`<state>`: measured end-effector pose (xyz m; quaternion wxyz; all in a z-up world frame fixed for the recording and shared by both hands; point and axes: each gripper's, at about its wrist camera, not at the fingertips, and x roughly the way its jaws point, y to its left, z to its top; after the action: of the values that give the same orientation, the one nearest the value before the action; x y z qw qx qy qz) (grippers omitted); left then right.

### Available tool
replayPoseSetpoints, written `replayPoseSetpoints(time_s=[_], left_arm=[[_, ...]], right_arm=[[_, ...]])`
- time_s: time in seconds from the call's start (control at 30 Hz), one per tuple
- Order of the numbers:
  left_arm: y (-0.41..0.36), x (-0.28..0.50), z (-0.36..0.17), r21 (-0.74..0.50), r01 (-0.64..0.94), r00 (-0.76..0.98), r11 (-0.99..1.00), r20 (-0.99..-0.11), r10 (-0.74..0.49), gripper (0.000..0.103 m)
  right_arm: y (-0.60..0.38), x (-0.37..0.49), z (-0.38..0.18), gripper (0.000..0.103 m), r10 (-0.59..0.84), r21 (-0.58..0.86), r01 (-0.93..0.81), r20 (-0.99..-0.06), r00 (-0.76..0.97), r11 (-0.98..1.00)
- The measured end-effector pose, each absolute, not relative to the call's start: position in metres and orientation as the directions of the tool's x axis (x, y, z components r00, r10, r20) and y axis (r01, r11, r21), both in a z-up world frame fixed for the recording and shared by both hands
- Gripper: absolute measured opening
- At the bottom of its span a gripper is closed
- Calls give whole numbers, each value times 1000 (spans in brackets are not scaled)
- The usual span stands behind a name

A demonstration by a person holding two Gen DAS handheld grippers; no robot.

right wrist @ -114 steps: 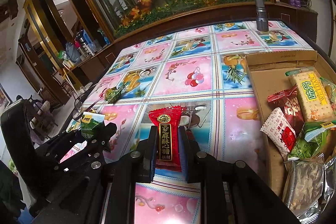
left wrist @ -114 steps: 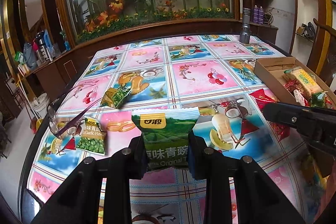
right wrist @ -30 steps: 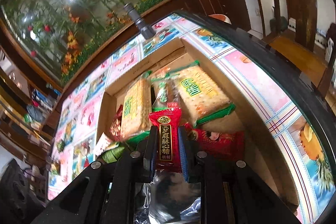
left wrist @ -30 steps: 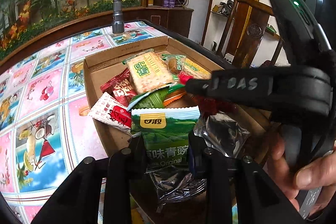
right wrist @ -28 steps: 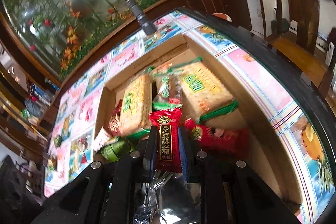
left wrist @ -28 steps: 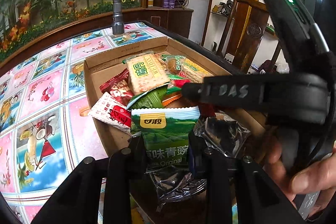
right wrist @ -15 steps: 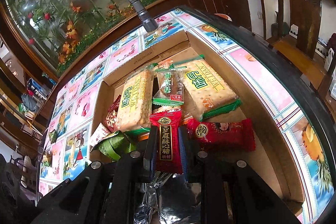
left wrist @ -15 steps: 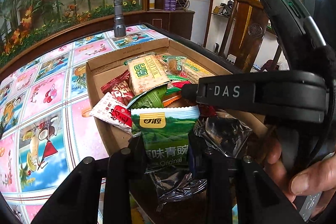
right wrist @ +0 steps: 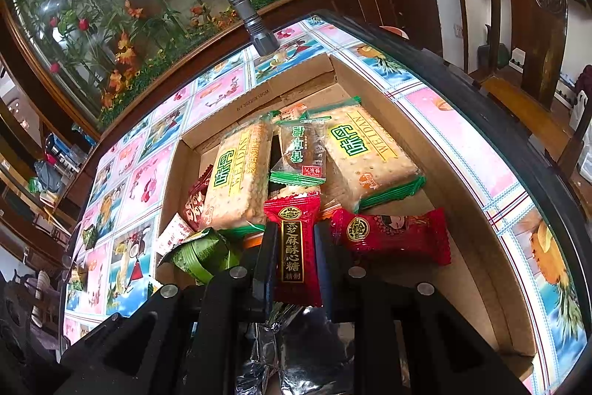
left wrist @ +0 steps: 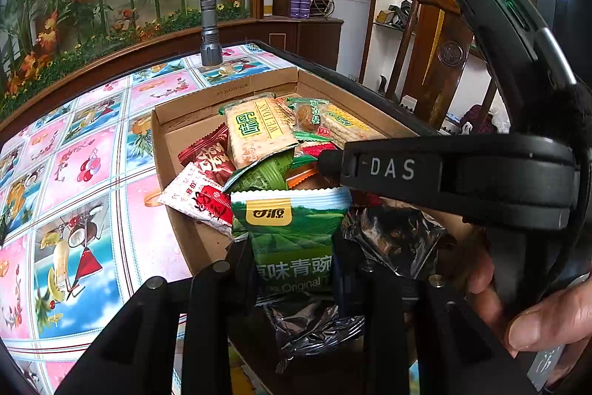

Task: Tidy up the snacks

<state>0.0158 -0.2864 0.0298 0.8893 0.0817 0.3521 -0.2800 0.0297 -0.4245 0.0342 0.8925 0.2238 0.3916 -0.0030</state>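
My left gripper (left wrist: 294, 254) is shut on a green pea snack packet (left wrist: 292, 232) and holds it over the near end of the cardboard box (left wrist: 229, 89). My right gripper (right wrist: 294, 247) is shut on a red candy packet (right wrist: 294, 243) and holds it above the box (right wrist: 292, 73), over the snacks. The right gripper's body (left wrist: 455, 173) crosses the left wrist view at the right. The box holds two cracker packs (right wrist: 240, 173), red packets (right wrist: 392, 234), a green packet (right wrist: 203, 254) and silver foil bags (left wrist: 392, 236).
A grey flashlight (left wrist: 210, 32) stands on the table beyond the box. The patterned tablecloth (left wrist: 74, 173) lies left of the box, with small green packets (right wrist: 87, 236) on its far left. The table's dark edge (right wrist: 481, 87) and a wooden chair (right wrist: 536, 24) are at the right.
Both grippers carried their packets from the open table to over the box. In the last second the right gripper pulled back a little and more of the box's contents came into view.
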Motion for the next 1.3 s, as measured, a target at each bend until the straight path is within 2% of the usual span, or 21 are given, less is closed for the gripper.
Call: replayPoseSetpoints(time_s=[0.83, 1.0, 1.07, 1.23, 1.3], left_arm=[[-285, 16, 32, -44, 556, 600, 830, -670, -437, 31], [-284, 14, 34, -45, 559, 602, 828, -666, -442, 41], [-283, 13, 36, -46, 559, 607, 828, -658, -446, 49], [-281, 10, 38, -44, 553, 623, 832, -641, -448, 62], [-279, 11, 38, -47, 553, 623, 832, -640, -450, 67]], right_arm=[[-420, 27, 42, 22, 136, 348, 161, -690, 711, 923], [-422, 23, 46, 22, 127, 356, 162, -664, 737, 920], [-422, 20, 49, 23, 119, 360, 162, -645, 755, 919], [-422, 12, 58, 43, 64, 341, 183, -600, 798, 922], [-423, 7, 61, 48, 33, 331, 198, -578, 815, 923]])
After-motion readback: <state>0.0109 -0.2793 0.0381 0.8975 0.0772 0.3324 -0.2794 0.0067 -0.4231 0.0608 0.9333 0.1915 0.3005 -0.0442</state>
